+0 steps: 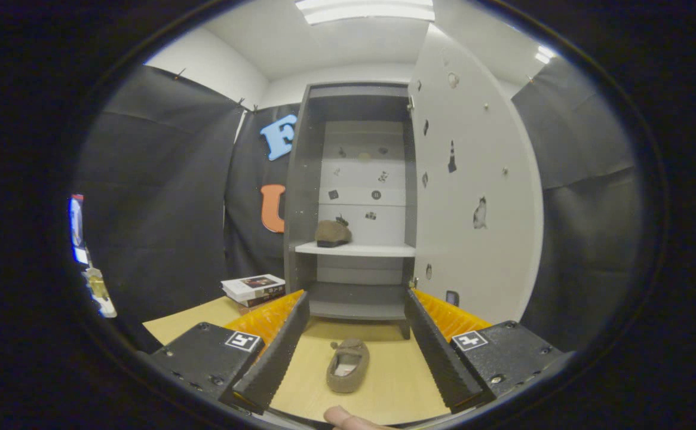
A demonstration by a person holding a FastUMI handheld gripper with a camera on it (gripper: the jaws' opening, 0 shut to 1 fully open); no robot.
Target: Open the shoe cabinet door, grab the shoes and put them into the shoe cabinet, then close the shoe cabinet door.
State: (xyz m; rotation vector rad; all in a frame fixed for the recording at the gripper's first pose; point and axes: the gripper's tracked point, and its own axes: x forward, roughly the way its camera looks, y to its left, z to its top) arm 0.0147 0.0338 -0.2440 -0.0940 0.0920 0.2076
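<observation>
Two shoes are before you: one shoe (348,365) lies on the pale wooden floor (395,388) between your gripper's (356,352) spread fingers, touching neither; the other shoe (332,233) sits on the white shelf (371,249) inside the shoe cabinet (300,197). Its door (473,197) stands swung wide to the right, dotted with small stickers too small to read. Beside the cabinet's left foot you have a stack of books (254,288), their cover print illegible. Black cloth walls the booth, under a white ceiling with a bright light panel (365,9). A fingertip (348,418) shows beneath the fingers.
</observation>
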